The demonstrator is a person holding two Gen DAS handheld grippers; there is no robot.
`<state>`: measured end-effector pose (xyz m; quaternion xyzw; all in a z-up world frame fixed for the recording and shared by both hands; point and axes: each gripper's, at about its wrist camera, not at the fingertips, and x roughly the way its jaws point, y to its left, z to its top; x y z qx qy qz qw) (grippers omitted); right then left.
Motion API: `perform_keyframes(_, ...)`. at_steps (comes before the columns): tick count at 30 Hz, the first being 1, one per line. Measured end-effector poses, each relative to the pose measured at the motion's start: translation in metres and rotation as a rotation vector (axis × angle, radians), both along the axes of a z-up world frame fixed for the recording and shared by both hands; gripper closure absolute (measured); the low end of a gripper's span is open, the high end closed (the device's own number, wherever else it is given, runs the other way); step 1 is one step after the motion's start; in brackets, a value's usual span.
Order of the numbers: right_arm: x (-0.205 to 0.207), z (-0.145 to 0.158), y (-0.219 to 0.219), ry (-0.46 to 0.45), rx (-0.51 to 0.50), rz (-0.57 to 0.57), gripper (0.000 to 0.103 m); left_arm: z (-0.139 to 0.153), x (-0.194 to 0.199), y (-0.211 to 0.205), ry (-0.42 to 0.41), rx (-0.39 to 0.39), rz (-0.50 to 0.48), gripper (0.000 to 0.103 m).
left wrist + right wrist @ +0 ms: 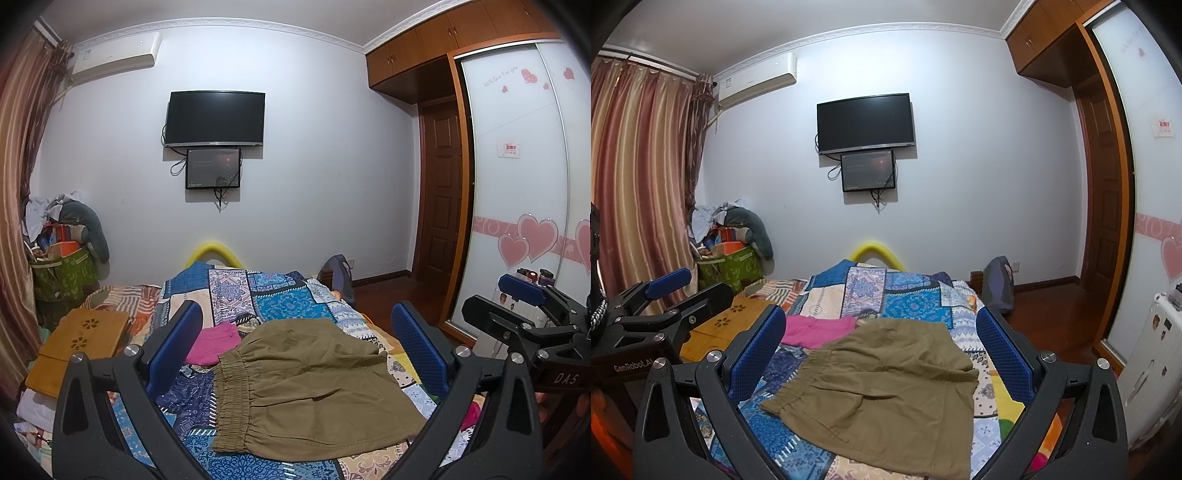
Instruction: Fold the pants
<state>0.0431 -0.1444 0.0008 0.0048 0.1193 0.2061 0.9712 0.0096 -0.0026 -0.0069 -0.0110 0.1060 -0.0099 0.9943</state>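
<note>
A bed (236, 291) fills the lower middle of both views, covered by a blue patchwork quilt (280, 302) that runs toward the far white wall (314, 184). At 12 o'clock on that wall hangs a dark television (215, 119) with a smaller screen (213, 168) just beneath it, and an air conditioner (114, 57) sits at 11 o'clock near the striped curtain (639, 177). A wardrobe with pink hearts (517, 184) stands at 3 o'clock beside a brown door (441, 192).

The olive pants (314, 384) lie flat on the quilt at 6 o'clock, elastic waistband toward 9 o'clock, legs toward 3 o'clock. A pink garment (216, 341) lies just beyond them at 10 o'clock, its near edge touching or slightly under the waistband corner. A wooden lap tray (81, 347) rests on the bed's edge at 9 o'clock.

The left hand-held gripper (295, 339) hovers above the pants, level and pointed along the bed, its blue fingers (417, 347) spread wide with nothing between them. The right hand-held gripper (881, 350) hangs alongside in the same pose, fingers (1003, 354) equally wide apart and empty, framing the pants without touching them. Each appears at the edge of the other's view, side by side.
</note>
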Motion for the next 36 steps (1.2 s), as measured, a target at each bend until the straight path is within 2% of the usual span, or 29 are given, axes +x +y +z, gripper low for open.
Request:
perform_keyframes(14, 0.0, -0.002, -0.001, 0.006, 0.004, -0.001, 0.0, -0.001, 0.002, -0.003, 0.005, 0.01, 0.005, 0.0)
perform_keyframes(22, 0.014, -0.012, -0.001, 0.042, 0.003, -0.019, 0.0, -0.012, 0.028, 0.008, 0.056, 0.016, 0.025, 0.0)
perform_keyframes(30, 0.051, -0.038, -0.003, 0.125, -0.046, -0.05, 0.0, -0.046, 0.098, 0.038, 0.229, 0.003, 0.016, 0.0)
perform_keyframes(36, 0.099, -0.072, -0.021, 0.252, -0.087, -0.086, 0.0, -0.097, 0.162, 0.073, 0.411, 0.001, 0.053, 0.0)
